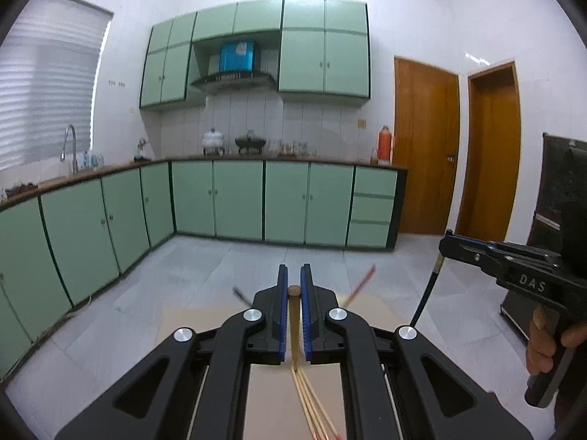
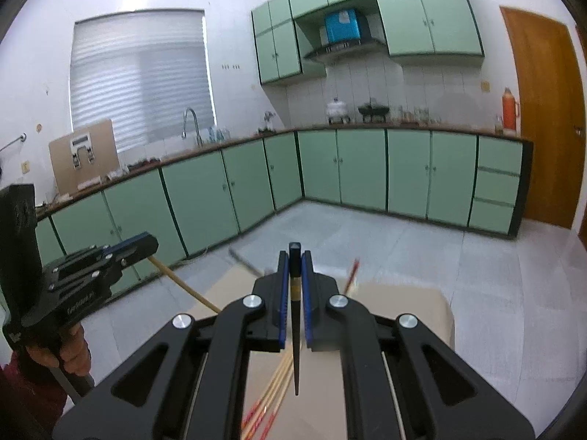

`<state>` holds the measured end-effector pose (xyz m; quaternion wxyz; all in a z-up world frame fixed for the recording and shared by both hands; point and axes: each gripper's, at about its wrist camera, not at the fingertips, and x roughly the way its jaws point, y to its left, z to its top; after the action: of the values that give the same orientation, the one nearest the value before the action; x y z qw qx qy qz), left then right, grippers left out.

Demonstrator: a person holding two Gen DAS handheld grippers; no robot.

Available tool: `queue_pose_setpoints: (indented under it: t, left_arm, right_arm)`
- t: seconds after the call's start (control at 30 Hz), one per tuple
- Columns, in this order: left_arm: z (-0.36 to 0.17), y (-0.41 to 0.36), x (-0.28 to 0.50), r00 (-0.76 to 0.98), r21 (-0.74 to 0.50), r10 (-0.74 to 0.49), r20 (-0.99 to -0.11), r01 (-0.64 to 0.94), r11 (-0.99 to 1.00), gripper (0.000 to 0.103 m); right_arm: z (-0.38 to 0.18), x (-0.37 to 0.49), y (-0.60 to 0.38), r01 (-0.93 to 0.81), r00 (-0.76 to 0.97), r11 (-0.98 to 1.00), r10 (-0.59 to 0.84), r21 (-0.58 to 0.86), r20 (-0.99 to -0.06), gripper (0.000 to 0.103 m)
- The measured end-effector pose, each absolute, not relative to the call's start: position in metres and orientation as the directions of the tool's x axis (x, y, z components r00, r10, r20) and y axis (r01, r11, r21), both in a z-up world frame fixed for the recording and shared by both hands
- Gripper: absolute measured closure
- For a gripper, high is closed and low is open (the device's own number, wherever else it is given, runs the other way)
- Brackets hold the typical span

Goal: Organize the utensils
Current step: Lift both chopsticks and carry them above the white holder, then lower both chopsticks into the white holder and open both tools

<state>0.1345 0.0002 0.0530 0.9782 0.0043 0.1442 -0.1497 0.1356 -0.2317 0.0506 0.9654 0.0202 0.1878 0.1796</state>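
My left gripper (image 1: pixel 294 279) is shut on a light wooden chopstick (image 1: pixel 294 326), held up off the tan table (image 1: pixel 271 396). My right gripper (image 2: pixel 294 262) is shut on a black chopstick (image 2: pixel 295 330) with its tip pointing down toward the table (image 2: pixel 403 304). Several loose bamboo chopsticks (image 1: pixel 312 403) lie on the table below the left gripper and show under the right one (image 2: pixel 273 392). A red-tipped chopstick (image 1: pixel 361 282) sticks out past the far edge, also in the right wrist view (image 2: pixel 352 275). The right gripper shows at the right of the left view (image 1: pixel 488 253); the left gripper shows at the left of the right view (image 2: pixel 121 253).
The tan table ends just beyond the fingers, with grey tiled floor (image 1: pixel 220 267) past it. Green kitchen cabinets (image 1: pixel 238 198) line the far walls under a counter. Two wooden doors (image 1: pixel 425 146) stand at the right. A dark object (image 1: pixel 561 190) stands at the right.
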Motion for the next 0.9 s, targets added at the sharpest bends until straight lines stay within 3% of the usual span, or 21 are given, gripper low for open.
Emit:
queue_pose_setpoints:
  t: [0.2,0.33,0.47,0.9]
  left_arm:
    - [0.091,-0.004,0.165,0.936,-0.026,-0.291,-0.198,0.291,0.956,0.097]
    - [0.094,-0.012,0.196,0.935,-0.017,-0.289,-0.207,0.292,0.956,0.097]
    - [0.08,-0.016,0.23,0.929,-0.019,-0.278,-0.244,0.282,0.959,0.097]
    - [0.006,-0.026,0.3,0.869,-0.041,-0.251,-0.427,0.259,0.965,0.096]
  right_arm:
    - [0.098,0.173,-0.236,-0.337,0.9,0.937,0.349,0.091,-0.261,0.097]
    - [0.107,0.207,-0.237,-0.313,0.915,0.947,0.322,0.078,-0.243,0.097]
    - [0.094,0.244,-0.238,-0.284,0.92,0.955,0.296,0.08,-0.256,0.097]
    - [0.015,0.307,-0.23,-0.265,0.858,0.956,0.294,0.128,-0.422,0.094]
